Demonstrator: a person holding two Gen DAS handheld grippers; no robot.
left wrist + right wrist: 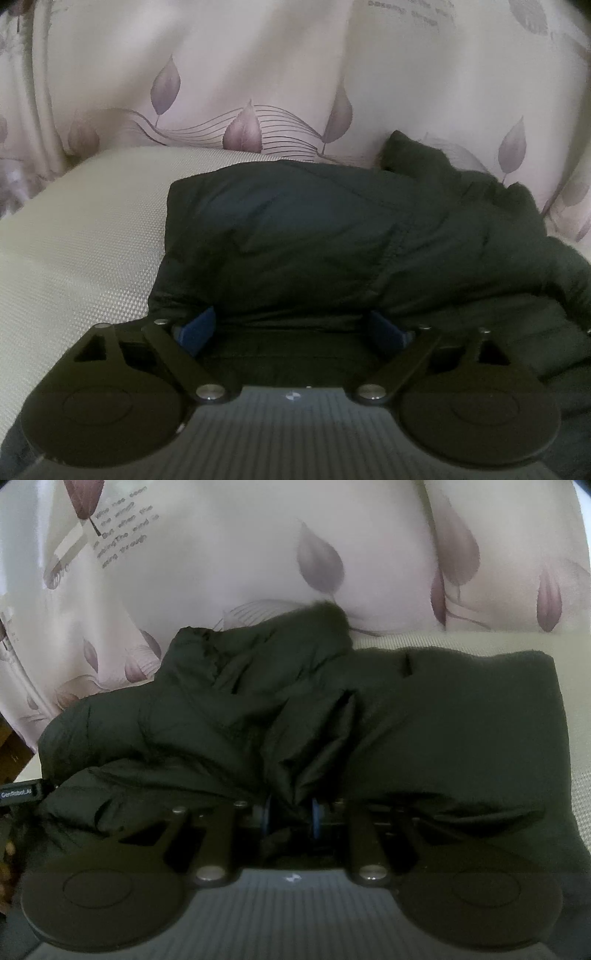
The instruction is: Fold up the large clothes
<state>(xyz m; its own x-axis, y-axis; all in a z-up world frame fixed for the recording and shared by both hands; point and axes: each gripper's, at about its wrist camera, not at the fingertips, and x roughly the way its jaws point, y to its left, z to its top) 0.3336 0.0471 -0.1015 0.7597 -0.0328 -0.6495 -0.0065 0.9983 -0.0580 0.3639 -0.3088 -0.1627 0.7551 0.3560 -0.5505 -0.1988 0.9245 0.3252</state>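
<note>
**Two grippers on one dark jacket**

Two grippers work the same dark padded jacket (332,236), which lies bunched on a pale woven surface (74,229) in front of a leaf-printed curtain (240,74).

From the left wrist camera, the left gripper (291,328) points toward 12 o'clock, low over the near edge of the jacket. Its blue fingertips (197,326) stand wide apart, one at about 8 o'clock and the other at about 4 o'clock of the frame centre, with jacket fabric lying between and under them. Nothing is pinched between them. The woven surface runs off toward 9 o'clock, and the jacket's rumpled end rises toward 2 o'clock against the curtain.

From the right wrist camera, the right gripper (290,814) also points toward 12 o'clock. Its blue pads (316,818) are drawn close together at 6 o'clock and clamp a gathered fold of the jacket (295,716), the cloth fanning out in creases above the pinch. A flat folded part lies toward 3 o'clock and a puffy lobe toward 9 o'clock.

Only the right view shows a black piece with white lettering (18,794) at 9 o'clock, printed words on the curtain (122,531) at 11 o'clock, and a furry dark tuft (328,616) at the jacket's far edge. Only the left view shows the broad stretch of woven surface beside the jacket.
</note>
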